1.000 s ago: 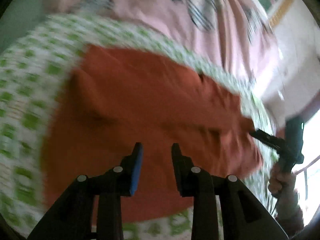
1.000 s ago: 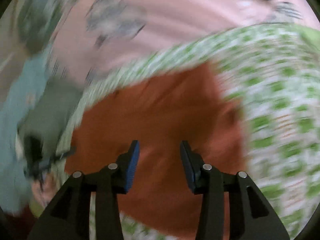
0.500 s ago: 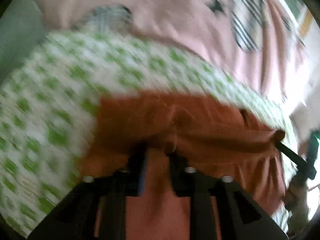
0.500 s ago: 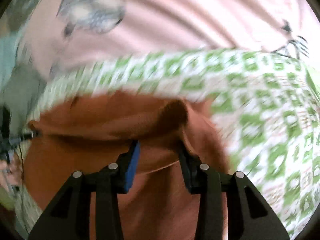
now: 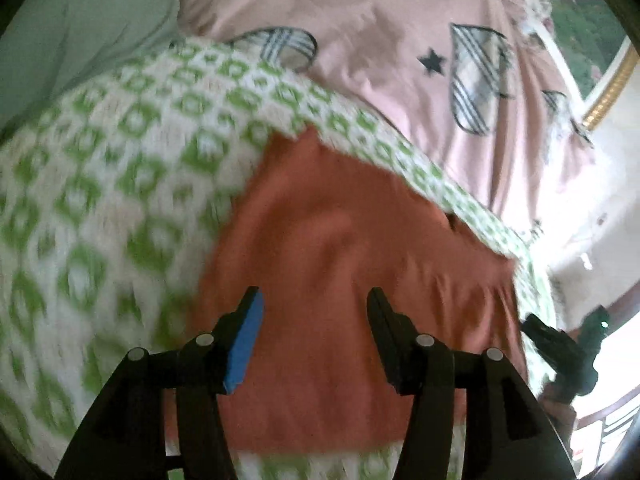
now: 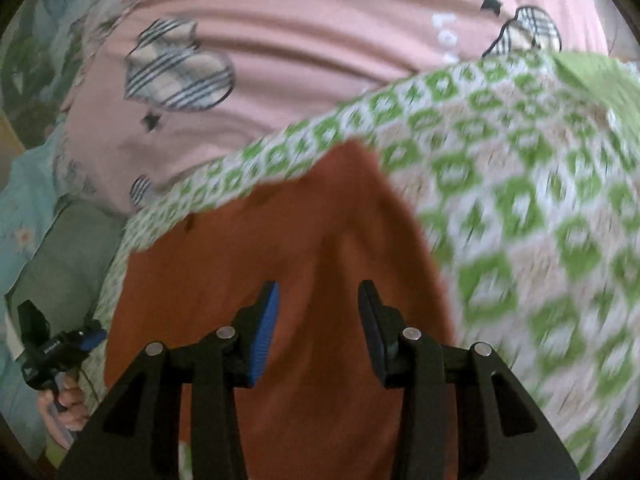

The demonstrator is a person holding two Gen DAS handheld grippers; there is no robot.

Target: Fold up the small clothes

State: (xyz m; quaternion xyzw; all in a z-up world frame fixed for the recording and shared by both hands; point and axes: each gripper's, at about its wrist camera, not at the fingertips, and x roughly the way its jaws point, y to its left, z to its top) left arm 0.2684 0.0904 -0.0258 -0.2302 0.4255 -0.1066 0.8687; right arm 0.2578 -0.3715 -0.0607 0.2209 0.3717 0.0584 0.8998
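An orange-red small garment (image 5: 352,264) lies flat on a green-and-white patterned mat (image 5: 104,184). My left gripper (image 5: 314,302) hovers open and empty over the garment's near part. In the right wrist view the same garment (image 6: 288,248) lies on the mat (image 6: 520,200), and my right gripper (image 6: 318,296) hovers open and empty above it. The right gripper shows at the garment's right edge in the left wrist view (image 5: 560,348). The left gripper shows at its left edge in the right wrist view (image 6: 60,352).
A pink bedcover with plaid hearts and black stars (image 5: 400,40) lies behind the mat. A pale green cloth (image 5: 80,28) sits at the upper left. A grey-green cloth (image 6: 64,248) and a light blue cloth (image 6: 24,200) lie to the left.
Both grippers had closed on the garment's edge and carried it over into a fold. Now both are open and lifted off, and the garment lies flat.
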